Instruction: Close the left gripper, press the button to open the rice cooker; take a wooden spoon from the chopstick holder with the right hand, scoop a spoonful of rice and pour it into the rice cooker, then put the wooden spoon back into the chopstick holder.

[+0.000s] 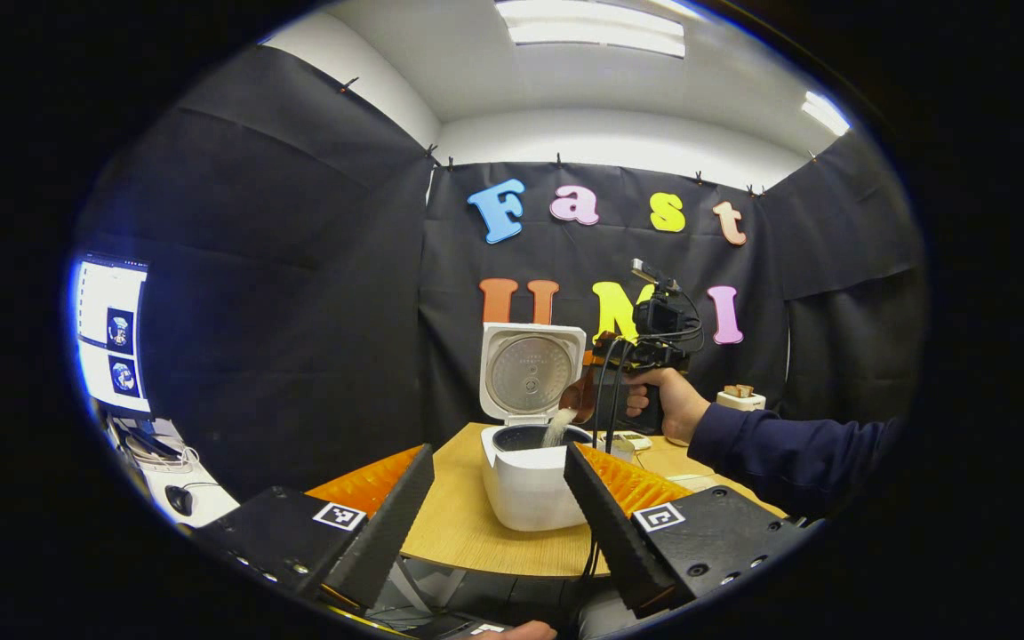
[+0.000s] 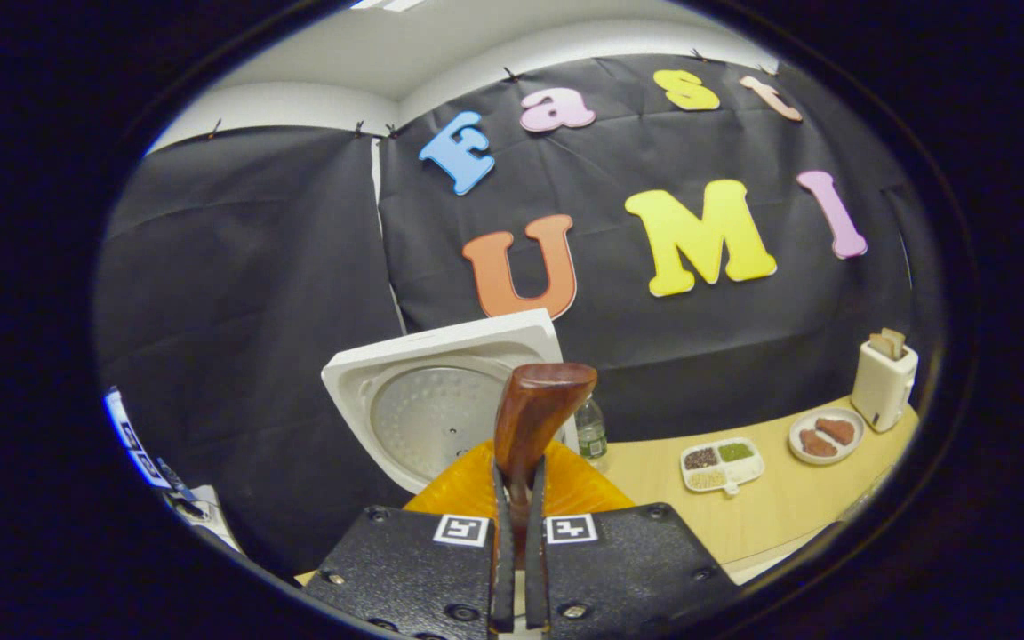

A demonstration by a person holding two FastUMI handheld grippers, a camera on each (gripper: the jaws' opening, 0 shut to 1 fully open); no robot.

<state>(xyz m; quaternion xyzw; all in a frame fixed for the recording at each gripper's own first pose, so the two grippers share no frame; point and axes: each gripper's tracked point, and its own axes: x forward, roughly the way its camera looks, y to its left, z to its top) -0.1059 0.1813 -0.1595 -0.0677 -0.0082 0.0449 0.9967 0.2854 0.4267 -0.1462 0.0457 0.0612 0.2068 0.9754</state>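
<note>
The fingers of the right gripper (image 2: 518,516) are clenched on the handle of the brown wooden spoon (image 2: 534,413), whose long axis runs straight out from them toward the centre of the right gripper view, in front of the raised lid. In the left gripper view that spoon shows right of centre, tipped over the open white rice cooker (image 1: 527,480) on the pale wooden desk (image 1: 468,529), with a thin stream of white rice (image 1: 558,427) falling into the pot. The left gripper (image 1: 499,511) hangs released, its fingers wide apart, low in the frame, nearer the camera than the cooker. I judge the pour nearly done; the chopstick holder cannot be made out, so the return path is unclear.
</note>
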